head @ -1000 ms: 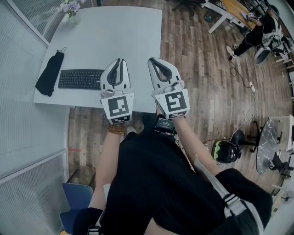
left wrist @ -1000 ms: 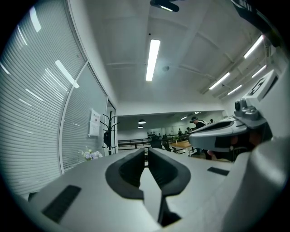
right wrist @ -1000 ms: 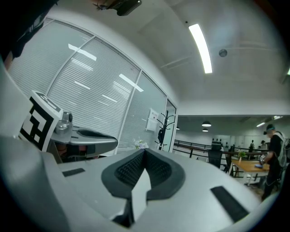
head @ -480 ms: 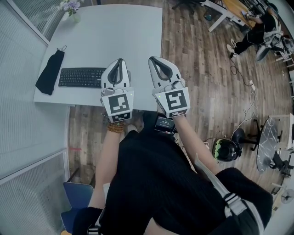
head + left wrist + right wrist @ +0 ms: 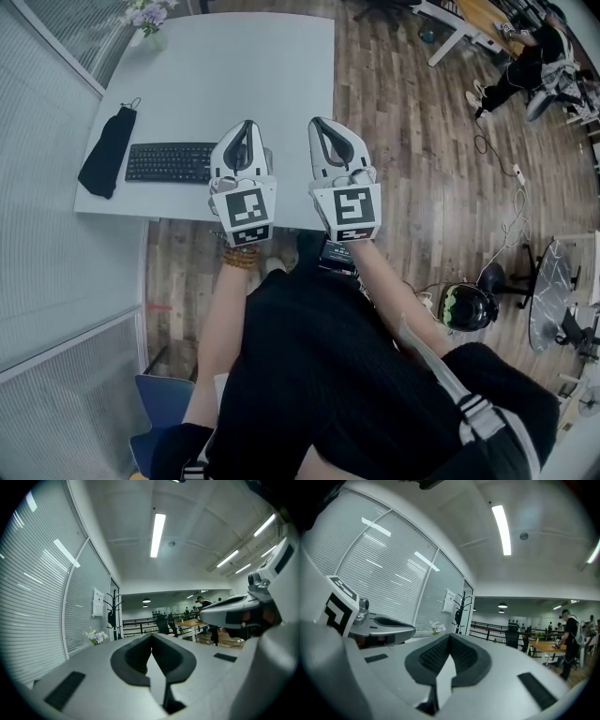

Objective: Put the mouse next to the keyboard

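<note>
A black keyboard (image 5: 169, 161) lies near the front left of the white table (image 5: 234, 66). Left of it lies a long black pouch-like thing (image 5: 108, 150) with a cord loop. No mouse shows in any view. My left gripper (image 5: 246, 127) hangs over the table's front edge, just right of the keyboard, and hides the surface beneath it. In the left gripper view its jaws (image 5: 151, 635) meet with nothing between them. My right gripper (image 5: 317, 124) floats beside it, also shut and empty (image 5: 450, 635). Each gripper view catches the other gripper at its edge.
A small vase of flowers (image 5: 145, 19) stands at the table's far left corner. A slatted glass wall (image 5: 56, 281) runs along the left. Wooden floor (image 5: 403, 141) lies to the right, with a person (image 5: 525, 66) at desks far off and a cable (image 5: 511, 187).
Both grippers keep about the same place over the table's front edge. The head view has shifted slightly.
</note>
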`<state>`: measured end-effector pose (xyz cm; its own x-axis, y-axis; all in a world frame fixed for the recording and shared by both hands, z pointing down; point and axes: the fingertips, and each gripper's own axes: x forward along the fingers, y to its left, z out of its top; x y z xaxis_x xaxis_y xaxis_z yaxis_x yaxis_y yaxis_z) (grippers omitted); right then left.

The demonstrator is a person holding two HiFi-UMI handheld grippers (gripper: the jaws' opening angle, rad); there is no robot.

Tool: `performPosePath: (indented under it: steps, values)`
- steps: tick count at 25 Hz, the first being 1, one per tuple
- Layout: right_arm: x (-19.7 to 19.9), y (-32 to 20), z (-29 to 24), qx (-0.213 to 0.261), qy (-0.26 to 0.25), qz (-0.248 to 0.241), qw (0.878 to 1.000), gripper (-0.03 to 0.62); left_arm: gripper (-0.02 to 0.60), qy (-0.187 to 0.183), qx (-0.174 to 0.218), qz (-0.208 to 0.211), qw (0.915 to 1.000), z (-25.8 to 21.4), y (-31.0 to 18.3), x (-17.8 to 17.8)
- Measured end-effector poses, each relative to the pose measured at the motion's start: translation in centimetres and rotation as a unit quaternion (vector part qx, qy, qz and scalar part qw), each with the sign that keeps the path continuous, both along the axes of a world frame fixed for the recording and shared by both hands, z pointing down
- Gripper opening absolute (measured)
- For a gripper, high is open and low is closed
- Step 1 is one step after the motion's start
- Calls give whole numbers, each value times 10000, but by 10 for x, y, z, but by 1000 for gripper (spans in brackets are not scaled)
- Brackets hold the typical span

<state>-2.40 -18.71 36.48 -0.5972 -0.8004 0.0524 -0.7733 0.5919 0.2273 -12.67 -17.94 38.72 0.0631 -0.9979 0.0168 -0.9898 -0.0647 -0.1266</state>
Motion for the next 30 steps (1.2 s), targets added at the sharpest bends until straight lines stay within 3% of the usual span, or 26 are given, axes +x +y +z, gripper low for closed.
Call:
performPosePath:
  steps: [12,30]
  values:
    - [-11,0,-2,-88,-140,-161,9997,-3,12,3,69,53,10000,-8,-1,5]
    - [-61,-5,32,-457,218,-318,9982,-3,12,286,-70,-301,9991,14,39,-73]
